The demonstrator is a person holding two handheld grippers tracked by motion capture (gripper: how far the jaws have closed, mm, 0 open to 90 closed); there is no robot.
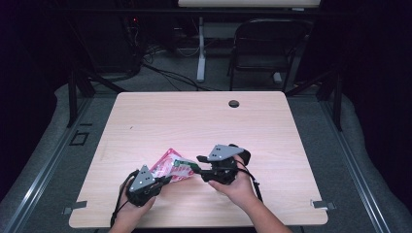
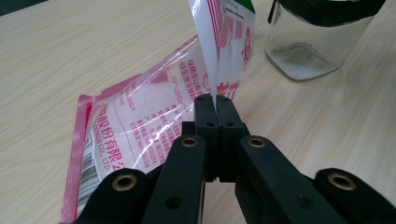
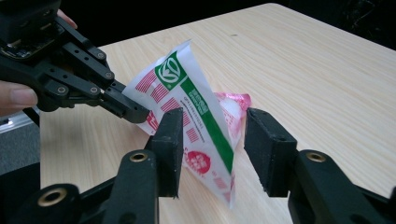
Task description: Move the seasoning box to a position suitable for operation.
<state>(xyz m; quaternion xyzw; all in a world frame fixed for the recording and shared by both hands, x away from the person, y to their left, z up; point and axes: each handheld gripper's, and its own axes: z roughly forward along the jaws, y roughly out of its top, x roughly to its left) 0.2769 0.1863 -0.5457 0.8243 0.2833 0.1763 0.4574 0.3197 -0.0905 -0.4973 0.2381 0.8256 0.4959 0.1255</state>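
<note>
We have the pink-and-white bag lying near the front edge of the table, its long axis running from the left gripper up and away toward the right gripper, and the coming move turns on that raised end. In the left gripper view our jaws are pressed together on a thin upright flap of the bag's film, so this side is pinched fast and pulls 1 corner upward. In the right gripper view the jaws stand spread, 1 on each side of the bag's peaked end with the green stripe; the bag sits squarely between them, not yet touched as far as we can tell. So the right gripper is the one placed to close, and it needs only to shut straight across the film. A clear glass jar stands just beyond the bag in the left gripper view, near but apart, and nothing else crowds the approach.
</note>
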